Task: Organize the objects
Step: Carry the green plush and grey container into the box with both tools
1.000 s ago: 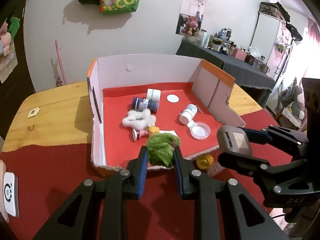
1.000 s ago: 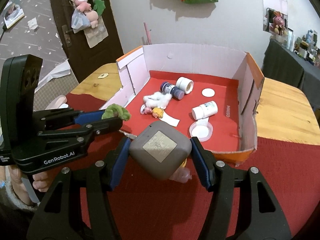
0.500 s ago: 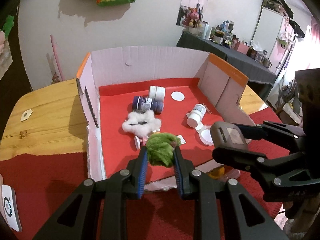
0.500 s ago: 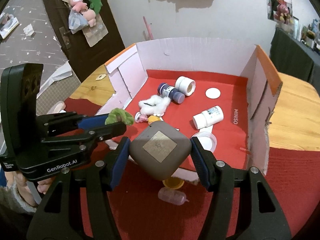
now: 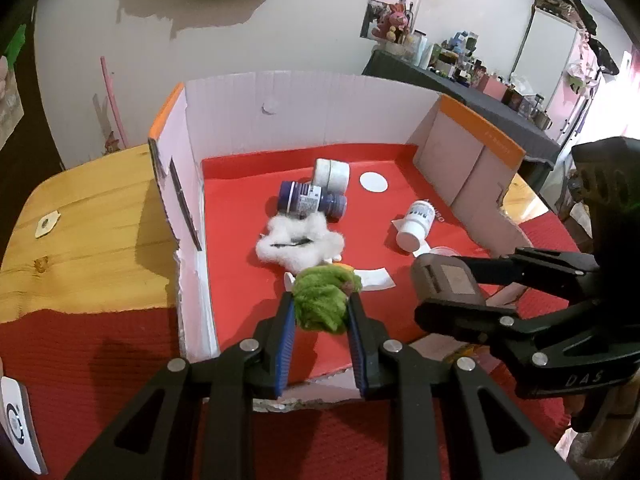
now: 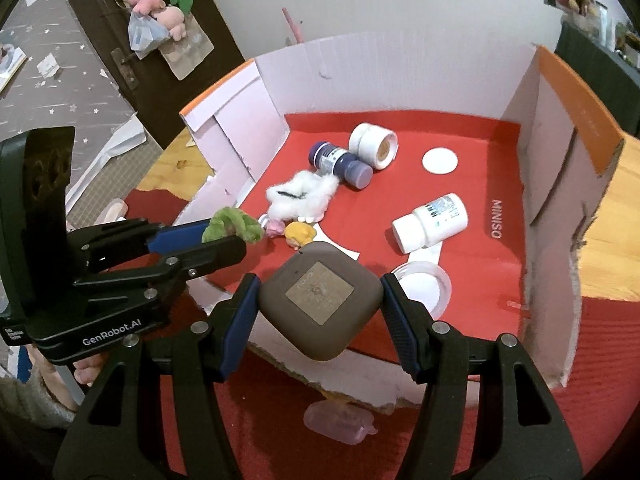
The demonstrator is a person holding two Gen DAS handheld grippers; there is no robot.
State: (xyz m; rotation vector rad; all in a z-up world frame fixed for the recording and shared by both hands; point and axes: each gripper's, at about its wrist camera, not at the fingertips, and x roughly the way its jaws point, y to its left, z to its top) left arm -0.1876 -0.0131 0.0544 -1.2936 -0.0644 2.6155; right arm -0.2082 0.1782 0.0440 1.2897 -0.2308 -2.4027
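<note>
Both hand-held grippers have advanced past the torn front edge of the white cardboard box (image 5: 304,116) since a second ago; earlier they hung over the red cloth outside it, now their loads sit above its red floor.

Left hand-held gripper (image 5: 322,306): jaws narrowly apart, clamped on a fuzzy green plush clump (image 5: 322,298), same grip as before. It hangs over the front of the box, just at 6 o'clock from the white cotton fluff (image 5: 298,242).

Right hand-held gripper (image 6: 318,300): jaws wide, pinching a rounded-square brown case with a tan label (image 6: 318,298) by its opposite corners, grip unchanged. It is at 3 o'clock of the left one, over the front edge.

Unmoved in the box:
- dark blue bottle (image 6: 340,164) lying on its side, touching a white tape roll (image 6: 374,146) at its 2 o'clock
- flat white disc (image 6: 440,161)
- white pill bottle (image 6: 432,222) on its side
- clear round lid (image 6: 424,286) at its 6 o'clock
- small pink and yellow figures (image 6: 288,230) by the fluff

Clear pinkish small bottle (image 6: 340,426) lies on the red cloth outside the box, now under the right fingers. Wooden worktop (image 5: 88,224) shows at 9 o'clock.
</note>
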